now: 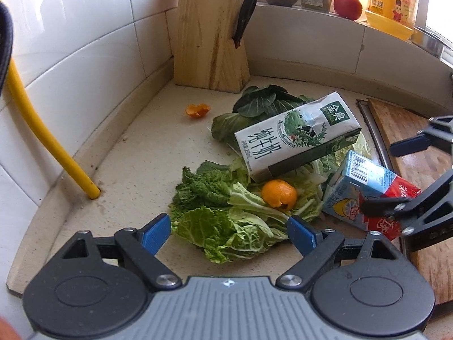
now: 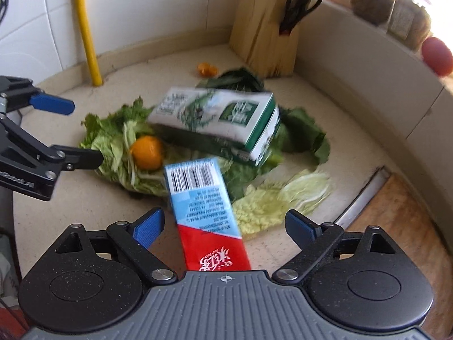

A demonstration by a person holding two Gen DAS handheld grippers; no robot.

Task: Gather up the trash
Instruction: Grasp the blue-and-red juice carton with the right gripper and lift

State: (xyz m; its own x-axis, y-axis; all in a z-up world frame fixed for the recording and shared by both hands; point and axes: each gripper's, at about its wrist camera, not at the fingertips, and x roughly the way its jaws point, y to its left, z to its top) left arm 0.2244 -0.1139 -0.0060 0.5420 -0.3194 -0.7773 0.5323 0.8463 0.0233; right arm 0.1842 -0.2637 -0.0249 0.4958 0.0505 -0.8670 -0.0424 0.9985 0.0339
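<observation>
A pile of trash lies on the beige counter (image 1: 136, 153). In it are cabbage leaves (image 1: 226, 226), an orange peel (image 1: 279, 194), a white-and-green milk carton (image 1: 297, 136) leaning on the greens, and a blue-and-red tea carton (image 1: 368, 181). A small peel scrap (image 1: 197, 110) lies apart near the knife block. My left gripper (image 1: 229, 232) is open, its blue fingers either side of the nearest cabbage leaf. My right gripper (image 2: 225, 226) is open around the tea carton (image 2: 203, 212) and its pads are off it. In that view, the milk carton (image 2: 215, 116) and peel (image 2: 147, 153) lie beyond. The left gripper (image 2: 82, 133) shows at the left.
A wooden knife block (image 1: 209, 42) stands in the back corner and a yellow pipe (image 1: 45, 133) rises from the counter at left. A wooden cutting board (image 1: 419, 141) behind a metal strip lies at right. Jars, a tomato (image 1: 347, 6) and a yellow container sit on the sill.
</observation>
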